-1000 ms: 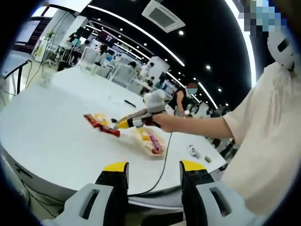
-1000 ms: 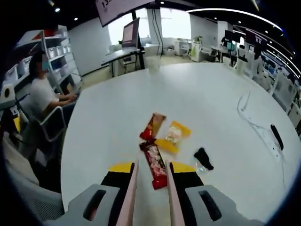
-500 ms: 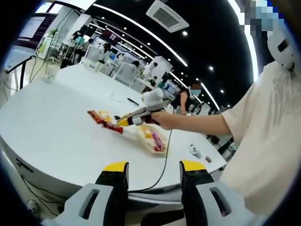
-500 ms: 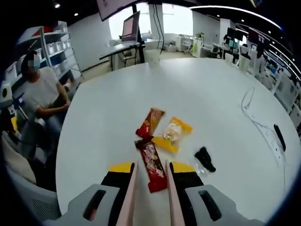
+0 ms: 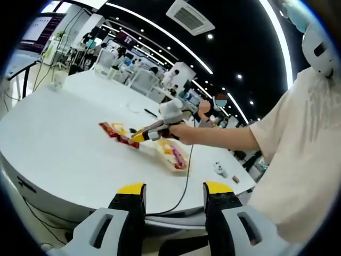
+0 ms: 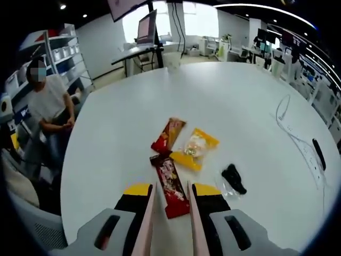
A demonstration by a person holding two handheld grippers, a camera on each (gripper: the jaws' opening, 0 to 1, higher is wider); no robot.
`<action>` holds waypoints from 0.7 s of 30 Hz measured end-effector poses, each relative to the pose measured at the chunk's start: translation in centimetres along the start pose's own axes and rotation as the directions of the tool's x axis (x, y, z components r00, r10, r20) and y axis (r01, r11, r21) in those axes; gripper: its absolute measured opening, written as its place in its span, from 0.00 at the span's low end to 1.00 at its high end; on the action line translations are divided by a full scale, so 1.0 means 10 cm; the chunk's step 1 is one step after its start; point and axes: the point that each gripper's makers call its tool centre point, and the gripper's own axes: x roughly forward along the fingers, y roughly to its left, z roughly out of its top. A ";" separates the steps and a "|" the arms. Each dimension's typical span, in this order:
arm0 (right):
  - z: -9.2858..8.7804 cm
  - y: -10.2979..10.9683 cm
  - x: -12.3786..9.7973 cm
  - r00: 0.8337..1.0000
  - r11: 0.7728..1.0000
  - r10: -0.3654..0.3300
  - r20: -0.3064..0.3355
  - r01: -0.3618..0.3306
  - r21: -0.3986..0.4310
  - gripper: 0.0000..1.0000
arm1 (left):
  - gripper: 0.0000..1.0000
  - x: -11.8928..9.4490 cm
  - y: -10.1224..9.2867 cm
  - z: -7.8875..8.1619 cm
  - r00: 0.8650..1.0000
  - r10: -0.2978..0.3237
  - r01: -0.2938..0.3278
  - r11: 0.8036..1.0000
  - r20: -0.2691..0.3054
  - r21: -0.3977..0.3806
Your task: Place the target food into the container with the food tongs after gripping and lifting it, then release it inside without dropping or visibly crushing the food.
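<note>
1. Plainly, in the left gripper view, the left gripper point(image 5: 173, 205) stands with its black, yellow-tipped jaws wide apart and nothing between them, held off the near edge of the round white table point(image 5: 58, 154), seemingly kept back as a spare.
2. Beyond it on the table, the person's outstretched hand carries the right gripper point(image 5: 160, 127), whose tip points down at the dark red wrapped snack bar point(image 5: 128, 141). Just beside that bar, on the side nearer the person, lies the shallow pale container point(image 5: 171, 158) with some colourful wrapped food already in it, close enough for a short carry.
3. In the right gripper view, the right gripper point(image 6: 170, 205) holds the pale pink food tongs point(image 6: 148, 224), the two arms rising narrow and nearly parallel, with the near end of the snack bar point(image 6: 170, 185) lying between their tips. Whether the tongs touch it I cannot tell; the bar lies flat on the table, so I judge it not yet lifted.
4. Past the bar lie a second red wrapped bar point(image 6: 168, 135) and a yellow snack packet point(image 6: 196, 149), touching one another; a small black object point(image 6: 233, 178) lies apart to one side.
</note>
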 end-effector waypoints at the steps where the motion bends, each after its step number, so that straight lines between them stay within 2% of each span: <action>1: 0.01 -0.01 0.01 1.000 1.000 0.001 -0.001 -0.001 0.000 0.29 | 0.42 0.00 0.00 0.00 1.000 0.000 0.000 1.000 0.000 0.000; 14: 0.02 0.03 0.13 1.000 1.000 0.008 -0.018 -0.008 -0.013 0.28 | 0.42 -0.04 0.02 -0.03 1.000 0.011 -0.011 1.000 0.001 -0.008; 17: 0.03 0.01 0.13 1.000 1.000 0.002 -0.008 -0.002 0.010 0.28 | 0.42 -0.06 0.03 -0.03 1.000 0.014 -0.014 1.000 0.005 -0.010; 21: -0.01 0.02 0.14 0.999 1.000 -0.003 -0.037 0.002 -0.022 0.28 | 0.42 -0.08 0.03 -0.01 1.000 0.016 -0.016 1.000 0.009 -0.006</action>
